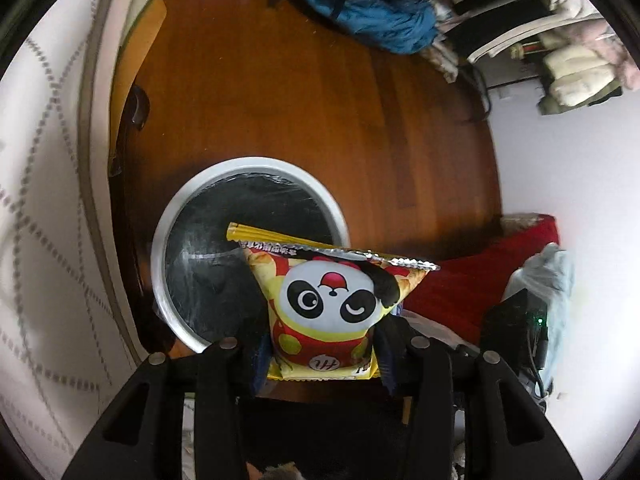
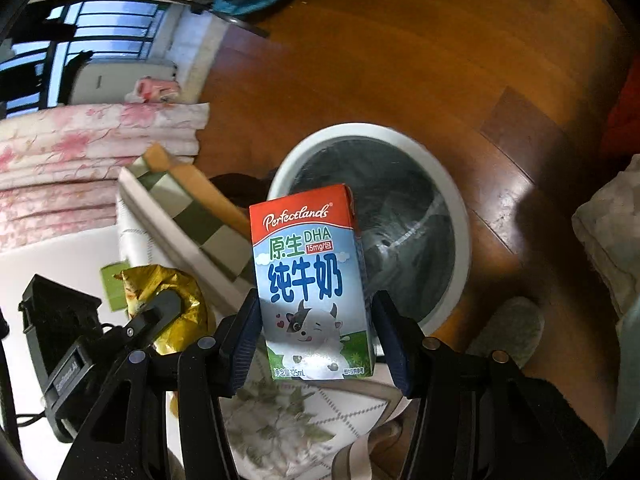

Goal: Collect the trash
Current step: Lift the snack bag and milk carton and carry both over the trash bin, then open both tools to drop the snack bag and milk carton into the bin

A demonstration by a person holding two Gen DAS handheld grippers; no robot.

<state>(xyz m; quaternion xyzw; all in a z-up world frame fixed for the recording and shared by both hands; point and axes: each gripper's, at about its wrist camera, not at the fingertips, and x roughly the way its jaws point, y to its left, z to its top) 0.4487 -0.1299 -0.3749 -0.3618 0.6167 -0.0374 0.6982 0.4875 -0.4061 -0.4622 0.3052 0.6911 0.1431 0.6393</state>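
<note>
My left gripper point(image 1: 318, 350) is shut on a yellow snack bag point(image 1: 326, 304) with a panda face, held upright just over the near right rim of a round white trash bin point(image 1: 256, 164) lined with a black bag. My right gripper point(image 2: 316, 336) is shut on a small blue and red milk carton point(image 2: 310, 276), held upright in front of the same white bin point(image 2: 460, 216), near its left side. In the right wrist view the left gripper's black body point(image 2: 160, 312) shows at lower left, with the snack bag's gold foil back point(image 2: 188, 308) behind it.
The bin stands on a brown wooden floor point(image 1: 320, 100). A bed with white patterned cover point(image 1: 40, 200) lies at left, a red cloth point(image 1: 472, 276) at right, blue clothing point(image 1: 380, 12) far back. Folded pink bedding point(image 2: 80, 152), a checked cushion point(image 2: 200, 220) and a grey slipper point(image 2: 508, 328) sit around.
</note>
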